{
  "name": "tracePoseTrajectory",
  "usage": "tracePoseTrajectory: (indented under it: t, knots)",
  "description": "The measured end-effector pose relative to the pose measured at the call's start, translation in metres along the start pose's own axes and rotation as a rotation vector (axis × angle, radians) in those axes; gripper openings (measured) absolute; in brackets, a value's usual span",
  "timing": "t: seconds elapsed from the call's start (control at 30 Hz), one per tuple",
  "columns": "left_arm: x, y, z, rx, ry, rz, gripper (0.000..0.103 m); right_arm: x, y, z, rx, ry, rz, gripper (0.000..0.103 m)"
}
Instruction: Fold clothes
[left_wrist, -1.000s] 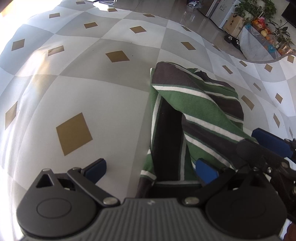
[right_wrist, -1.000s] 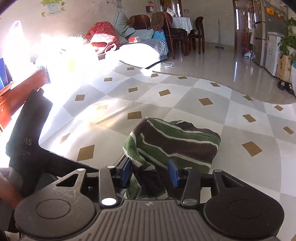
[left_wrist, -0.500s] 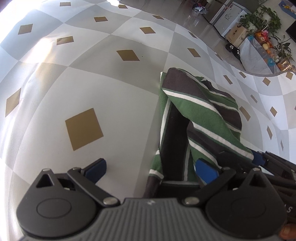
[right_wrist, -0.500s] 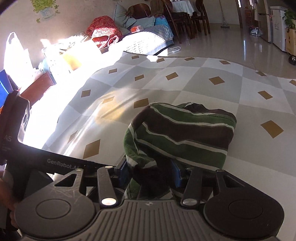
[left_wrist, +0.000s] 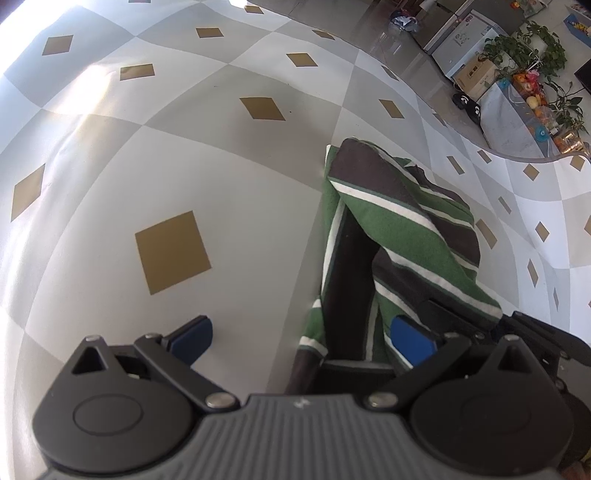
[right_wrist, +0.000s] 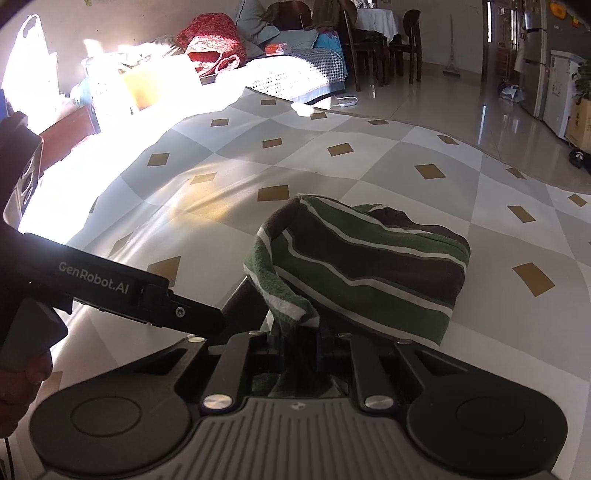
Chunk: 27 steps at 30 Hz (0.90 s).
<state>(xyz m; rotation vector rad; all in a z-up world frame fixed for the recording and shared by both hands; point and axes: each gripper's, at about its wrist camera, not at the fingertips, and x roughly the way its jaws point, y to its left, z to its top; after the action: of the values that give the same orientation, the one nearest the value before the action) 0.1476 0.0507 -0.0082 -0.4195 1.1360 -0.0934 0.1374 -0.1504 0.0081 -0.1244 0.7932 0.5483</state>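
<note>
A: Striped garment (left_wrist: 399, 236), green, brown and white, lies bunched on the checked cloth (left_wrist: 184, 177) that covers the desk. In your left wrist view it runs from the centre toward four o'clock.

B: And what are your jaws doing?

A: Your left gripper (left_wrist: 299, 336) stands released, blue pads wide apart. One blue fingertip (left_wrist: 192, 338) sits over bare cloth at seven o'clock; the other (left_wrist: 412, 338) lies right against the garment's near edge at five o'clock. Nothing is pinched between them.

B: And your right?

A: Your right gripper (right_wrist: 295, 332) has just been closing, and its jaws are clenched on a twisted fold of the garment (right_wrist: 354, 266) at six o'clock in the right wrist view. The fabric rises from the jaws and drapes away toward three o'clock, the far end resting on the cloth.

B: Anything else close by?

A: The left tool's black arm (right_wrist: 122, 291), lettered GenRobot.AI, reaches in from nine o'clock and ends just beside the garment. Your hand (right_wrist: 22, 384) shows at eight o'clock.
</note>
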Motion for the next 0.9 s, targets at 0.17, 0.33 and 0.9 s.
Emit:
tracePoseTrajectory:
  t: [0.17,0.33,0.9]
  knots:
    - [0.003,-0.011,-0.003,0.046,0.007,-0.026,0.103,-0.018,-0.004,0.01,-0.048,-0.058,-0.07,0.013]
    - [0.003,-0.026,-0.004,0.078,0.0,-0.08,0.103,-0.033,0.011,0.01,-0.287,-0.122,-0.25,0.013]
    - [-0.033,0.029,0.027,-0.201,-0.105,-0.002,0.103,0.006,0.098,-0.037,-0.779,-0.129,-0.349,0.013]
